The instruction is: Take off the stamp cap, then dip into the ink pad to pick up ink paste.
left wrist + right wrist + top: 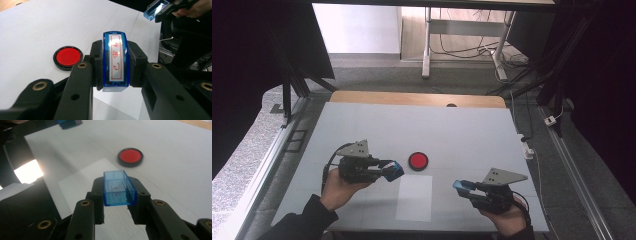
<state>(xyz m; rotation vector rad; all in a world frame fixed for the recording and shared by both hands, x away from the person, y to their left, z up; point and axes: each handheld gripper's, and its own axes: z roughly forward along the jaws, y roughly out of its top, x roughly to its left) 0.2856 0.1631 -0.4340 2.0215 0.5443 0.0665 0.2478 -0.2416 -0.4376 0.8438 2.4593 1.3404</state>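
Holding a blue stamp [115,61] tight between its two black jaws, the left claw [392,169] is closed on it. The stamp's flat face points up at the left gripper view camera, with red signs in a red frame on it. Those signs are too small to read for sure. The bottom end of the stamp is cut off by the jaws, so its full shape stays hidden.

The right claw [460,186] is closed on a clear blue cap [119,188], a little open box. Faint red marks show inside it, but they are too blurry to make out. The black pads hide the cap's side walls.

A round red ink pad [418,161] in a black rim sits on the bench [462,130], just past the left claw's tip and off to one side of it. From the right claw it lies farther ahead, and its edge looks smeared there.

A white sheet of paper [414,197] lies flat on the bench between the two claws. In the right gripper view it is under the cap, and the claw hides part of it.

Both hands are cut off at the bottom edge of the high view.
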